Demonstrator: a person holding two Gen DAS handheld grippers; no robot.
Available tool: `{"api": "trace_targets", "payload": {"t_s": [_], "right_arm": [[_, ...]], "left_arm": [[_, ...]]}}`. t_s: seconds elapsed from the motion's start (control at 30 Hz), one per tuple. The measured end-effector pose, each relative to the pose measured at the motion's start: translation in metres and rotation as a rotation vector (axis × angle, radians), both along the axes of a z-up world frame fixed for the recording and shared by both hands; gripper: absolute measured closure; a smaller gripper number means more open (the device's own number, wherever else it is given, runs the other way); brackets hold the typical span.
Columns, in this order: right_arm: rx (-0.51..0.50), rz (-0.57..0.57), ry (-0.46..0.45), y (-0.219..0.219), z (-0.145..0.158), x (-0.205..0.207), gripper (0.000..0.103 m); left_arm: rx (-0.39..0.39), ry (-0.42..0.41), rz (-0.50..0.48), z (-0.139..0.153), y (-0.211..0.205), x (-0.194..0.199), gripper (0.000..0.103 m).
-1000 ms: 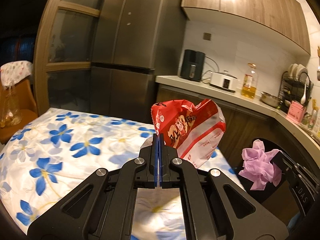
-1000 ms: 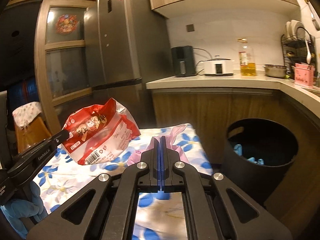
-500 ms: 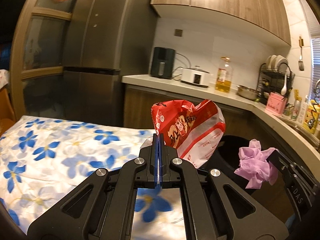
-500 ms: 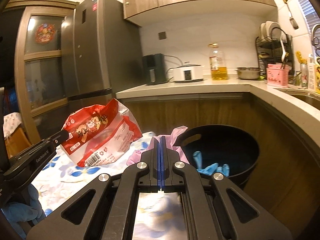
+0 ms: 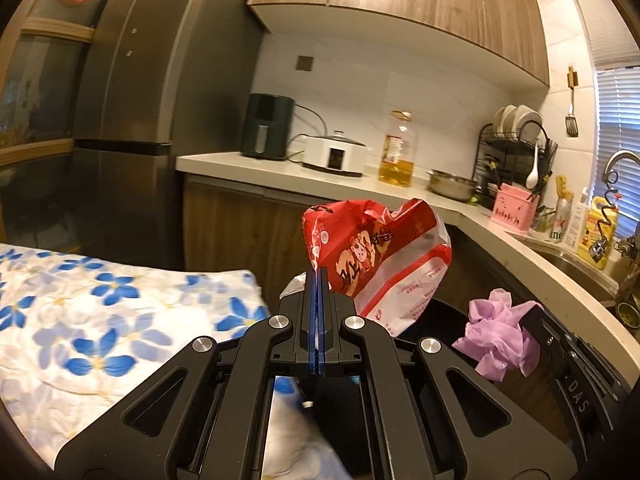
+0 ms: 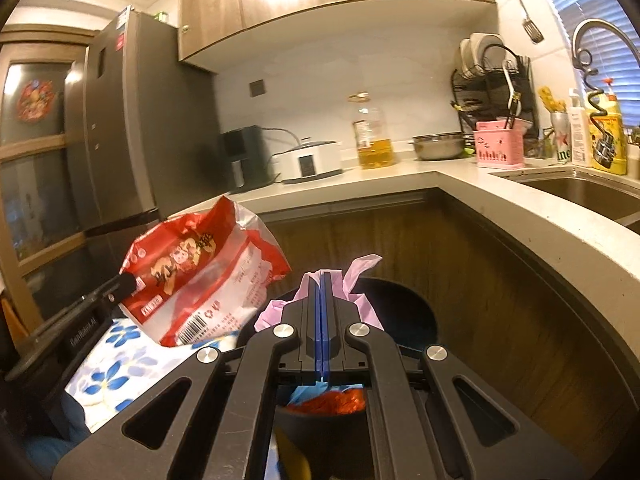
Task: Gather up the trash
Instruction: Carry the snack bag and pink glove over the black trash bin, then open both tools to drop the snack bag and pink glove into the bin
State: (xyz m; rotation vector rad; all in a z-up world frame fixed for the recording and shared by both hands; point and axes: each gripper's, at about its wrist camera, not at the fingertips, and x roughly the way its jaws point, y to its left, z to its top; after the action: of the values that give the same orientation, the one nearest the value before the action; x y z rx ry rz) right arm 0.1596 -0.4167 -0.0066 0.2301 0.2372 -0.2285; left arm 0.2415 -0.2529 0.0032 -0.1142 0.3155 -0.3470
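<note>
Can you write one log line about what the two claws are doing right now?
left claw: shut on red bag | right claw: shut on pink wad | both over black bin | not dropped yet

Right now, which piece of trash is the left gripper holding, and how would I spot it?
Find the black bin below the curved kitchen counter. Beside it, the left gripper pinches a crinkled snack bag. It is red and white with a cartoon picture, unlike the plain purple wad in the right gripper.
</note>
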Motion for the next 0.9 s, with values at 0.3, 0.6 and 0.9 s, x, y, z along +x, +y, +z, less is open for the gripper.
{"api": "trace_targets", "payload": {"t_s": [0.3,0.6,0.9], "right_arm": [[0.0,0.0,0.011,-0.014,-0.012,0.019,0.102],[0.04,-0.031,0.048,-0.031,-0.026,0.031,0.063],[0.016,-0.063,0.124,-0.021,-0.03,0.021,0.028]], "left_arm": [[0.013,0.024,-0.088,-0.021,-0.04,0.022,0.103],[0.043,0.073,-0.122,-0.042,-0.044,0.037,0.058],[0.084,0.069,-0.022,-0.042,-0.006,0.022,0.02]]}}
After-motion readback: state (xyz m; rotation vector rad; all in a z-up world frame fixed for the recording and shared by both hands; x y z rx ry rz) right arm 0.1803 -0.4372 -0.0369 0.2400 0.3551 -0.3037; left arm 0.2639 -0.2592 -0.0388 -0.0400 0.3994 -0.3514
